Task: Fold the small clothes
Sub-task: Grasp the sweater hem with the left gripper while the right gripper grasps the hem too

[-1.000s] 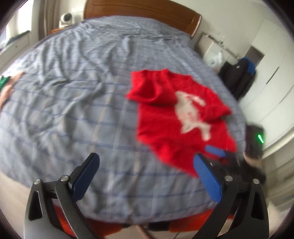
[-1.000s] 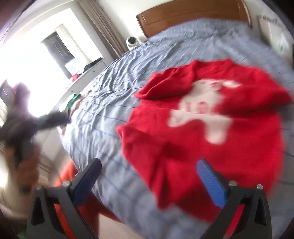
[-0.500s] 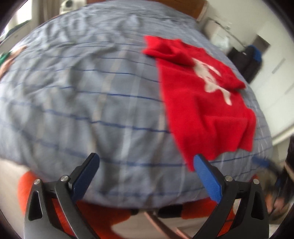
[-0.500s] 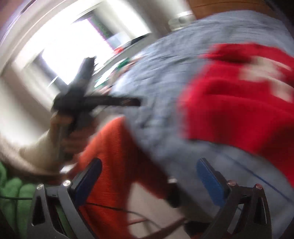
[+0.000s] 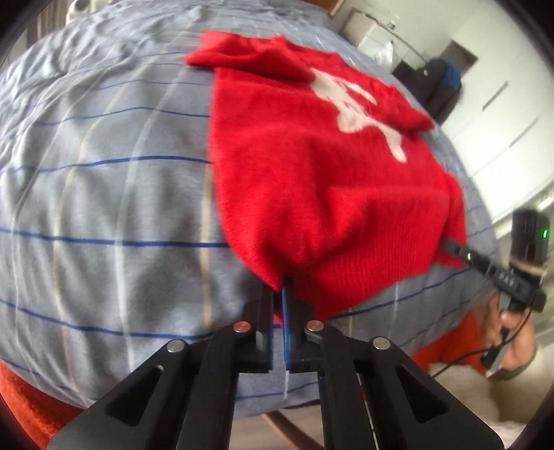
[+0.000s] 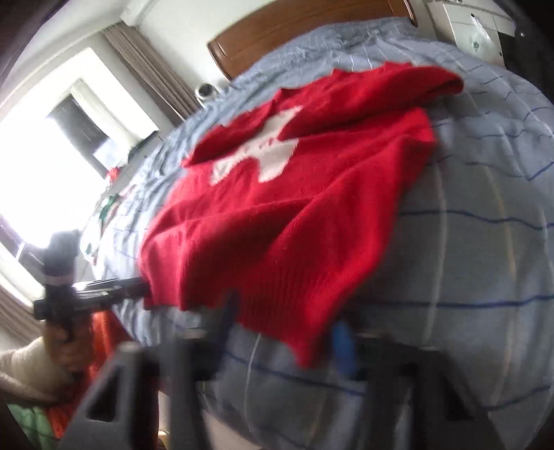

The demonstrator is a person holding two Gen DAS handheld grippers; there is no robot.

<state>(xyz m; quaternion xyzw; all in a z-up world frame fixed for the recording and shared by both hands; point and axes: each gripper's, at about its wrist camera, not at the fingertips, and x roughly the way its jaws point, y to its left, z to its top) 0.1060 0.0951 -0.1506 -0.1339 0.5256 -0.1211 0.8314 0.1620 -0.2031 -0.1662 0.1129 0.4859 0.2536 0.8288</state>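
Observation:
A small red knit sweater with a white figure on the chest lies on the bed, sleeves folded over its front. It also shows in the right wrist view. My left gripper is shut on the sweater's near left hem corner. My right gripper is blurred at the hem's other corner, its fingers partly apart around the cloth edge. The right gripper also shows at the sweater's right hem in the left wrist view.
The bed has a grey-blue sheet with thin blue stripes and a wooden headboard. An orange blanket hangs below the bed's near edge. A window is to the left, white cabinets to the right.
Both grippers have come down to the sweater's near hem. The left gripper went from wide open to shut on the hem corner. The right gripper's fingers have narrowed around the other corner.

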